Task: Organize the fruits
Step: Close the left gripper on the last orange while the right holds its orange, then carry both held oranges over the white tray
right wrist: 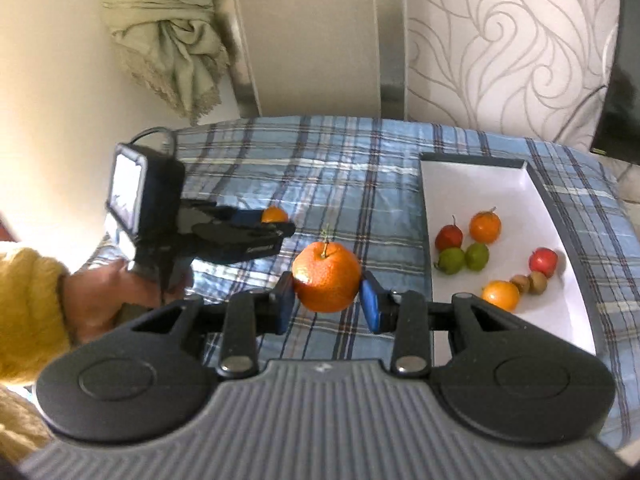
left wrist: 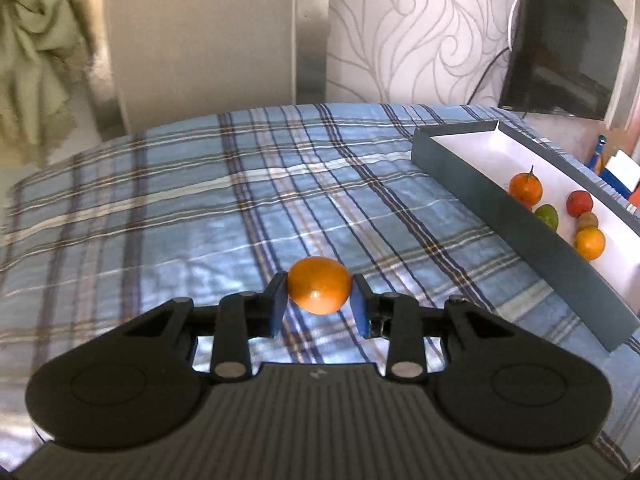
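Note:
My left gripper (left wrist: 319, 294) is shut on a small orange (left wrist: 319, 285) and holds it above the plaid cloth (left wrist: 240, 200). In the right wrist view that gripper (right wrist: 276, 220) shows at the left with its orange (right wrist: 274, 214). My right gripper (right wrist: 326, 290) is shut on a larger orange with a stem (right wrist: 326, 276), just left of the tray. The grey tray with a white inside (right wrist: 480, 184) holds several fruits: oranges (right wrist: 485, 226), red fruits (right wrist: 449, 237), green fruits (right wrist: 452, 261) and brown kiwis (right wrist: 537, 282). It also shows in the left wrist view (left wrist: 480, 184) at the right.
A black screen (left wrist: 560, 40) with cables stands behind the tray at the back right. A bunched pale cloth (right wrist: 176, 40) hangs at the back left. The person's hand and yellow sleeve (right wrist: 28, 304) are at the left. Small boxes (left wrist: 616, 168) lie beyond the tray.

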The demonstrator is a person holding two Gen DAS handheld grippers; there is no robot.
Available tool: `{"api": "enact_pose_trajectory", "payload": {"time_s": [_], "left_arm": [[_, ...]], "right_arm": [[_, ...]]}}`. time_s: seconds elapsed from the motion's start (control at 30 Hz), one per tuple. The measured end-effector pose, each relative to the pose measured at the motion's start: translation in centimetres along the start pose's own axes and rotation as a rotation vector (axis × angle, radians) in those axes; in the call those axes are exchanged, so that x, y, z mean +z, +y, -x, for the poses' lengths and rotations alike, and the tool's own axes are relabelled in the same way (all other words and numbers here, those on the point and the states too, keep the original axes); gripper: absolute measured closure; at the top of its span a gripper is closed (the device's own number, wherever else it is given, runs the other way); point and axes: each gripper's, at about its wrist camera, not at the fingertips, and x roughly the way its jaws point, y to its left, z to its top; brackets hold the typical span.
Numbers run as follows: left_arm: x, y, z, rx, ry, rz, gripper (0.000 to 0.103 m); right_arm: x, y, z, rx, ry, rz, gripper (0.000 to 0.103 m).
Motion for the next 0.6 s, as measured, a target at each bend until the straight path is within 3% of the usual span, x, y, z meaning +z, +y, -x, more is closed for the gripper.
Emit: {"api": "enact_pose_trajectory", "payload": {"time_s": [0.4,0.6], "left_arm": [[-2.0,-2.9,7.0,0.161,-0.050,0.077,0.064],[-3.6,-4.1,9.0,0.208,-0.059,0.102,0.064]], "right_arm": [[-1.6,-1.5,1.9,0.141,-0.017,0.085,0.065],[-2.4,-1.9,3.3,0.171,-0.036,0.116,0.065]]}}
